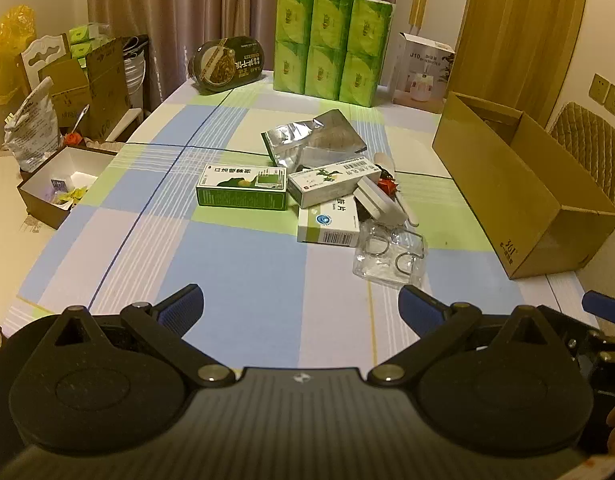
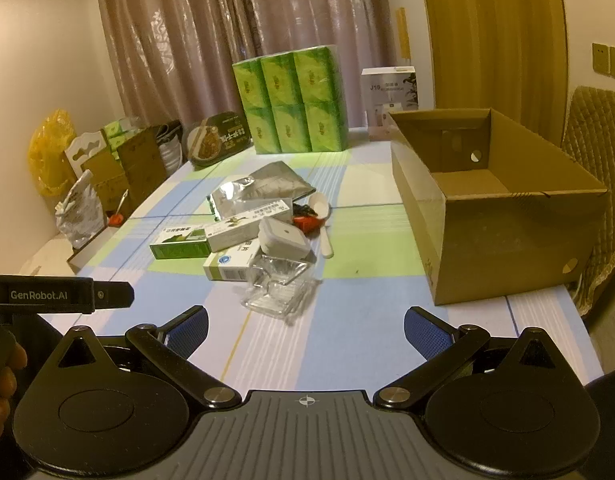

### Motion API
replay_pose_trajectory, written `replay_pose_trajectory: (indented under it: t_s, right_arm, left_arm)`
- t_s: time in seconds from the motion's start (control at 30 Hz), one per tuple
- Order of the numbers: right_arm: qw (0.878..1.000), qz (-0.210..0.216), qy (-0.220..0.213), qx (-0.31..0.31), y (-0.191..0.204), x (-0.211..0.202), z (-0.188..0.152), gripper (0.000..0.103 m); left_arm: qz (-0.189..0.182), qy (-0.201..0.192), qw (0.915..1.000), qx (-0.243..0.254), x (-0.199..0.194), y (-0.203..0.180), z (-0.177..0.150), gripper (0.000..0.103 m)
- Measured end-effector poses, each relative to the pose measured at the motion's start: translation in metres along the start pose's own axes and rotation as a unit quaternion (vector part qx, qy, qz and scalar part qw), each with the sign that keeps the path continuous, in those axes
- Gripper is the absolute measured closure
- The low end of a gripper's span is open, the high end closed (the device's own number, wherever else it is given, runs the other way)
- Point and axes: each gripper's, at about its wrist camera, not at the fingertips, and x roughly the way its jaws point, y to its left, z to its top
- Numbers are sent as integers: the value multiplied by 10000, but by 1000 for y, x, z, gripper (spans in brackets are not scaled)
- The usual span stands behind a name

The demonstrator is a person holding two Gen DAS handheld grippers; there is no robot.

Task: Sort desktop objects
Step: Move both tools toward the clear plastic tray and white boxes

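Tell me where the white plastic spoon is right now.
The white plastic spoon lies on the right edge of the clutter pile mid-table in the right wrist view, between the white lidded container and the open cardboard box.

The right hand-held gripper [image 2: 305, 330] hovers wide open over the checked surface [image 2: 347, 344]. Just beyond lies a clear plastic tray [image 2: 279, 288] fronting a heap of medicine boxes [image 2: 227, 266]. An open cardboard box [image 2: 499, 216] stands right.

Left tool [image 1: 301, 304], right tool [image 2: 305, 326]: black linkage arms, blue ribbed pads, silver rivets, grey ridged body.
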Motion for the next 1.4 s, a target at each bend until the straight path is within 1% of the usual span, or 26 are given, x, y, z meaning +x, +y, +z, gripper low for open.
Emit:
replay_pose_trajectory:
  t_s: [0.67, 1.4]
  right_arm:
    - [9999, -1, 141, 42, -3, 4, -3, 2]
    - [9999, 4, 163, 6, -1, 5, -3, 2]
  left_arm:
    - [-86, 115, 9999, 85, 3, -5, -3, 1]
    - [-123, 161, 9998, 83, 5, -4, -2, 1]
